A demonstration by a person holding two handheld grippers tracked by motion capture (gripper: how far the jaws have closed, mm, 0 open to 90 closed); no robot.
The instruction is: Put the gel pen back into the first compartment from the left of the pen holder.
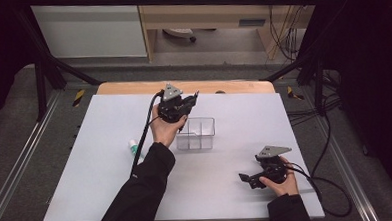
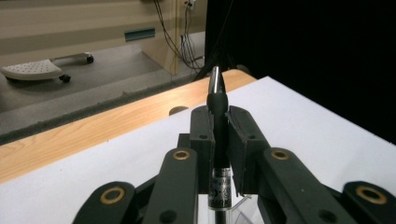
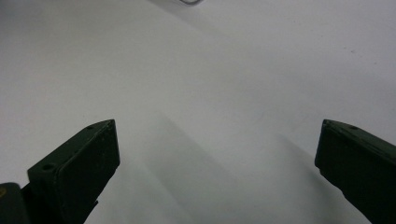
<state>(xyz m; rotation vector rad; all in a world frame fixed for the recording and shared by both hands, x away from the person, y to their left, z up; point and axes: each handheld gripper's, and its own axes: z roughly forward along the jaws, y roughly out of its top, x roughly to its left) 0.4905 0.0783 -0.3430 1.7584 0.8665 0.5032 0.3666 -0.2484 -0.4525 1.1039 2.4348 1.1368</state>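
A person's left hand holds my left gripper (image 1: pixel 188 103) up over the back of a clear plastic box (image 1: pixel 197 134). In the left gripper view that gripper (image 2: pixel 219 123) is shut on a black pen (image 2: pixel 218 100), which stands upright between the jaws with its silver tip on top. The box's clear rim (image 2: pixel 243 205) shows just below the jaws. My right gripper (image 1: pixel 248 179) rests low near the front right of the white table (image 1: pixel 96 170). In the right gripper view it (image 3: pixel 217 154) is wide open, with nothing between the jaws but bare white table.
A small white tube with a green cap (image 1: pixel 134 148) lies on the table left of the box, beside the left forearm. A wooden strip (image 1: pixel 133 87) runs along the table's far edge. Cables (image 1: pixel 332 184) trail off the right side.
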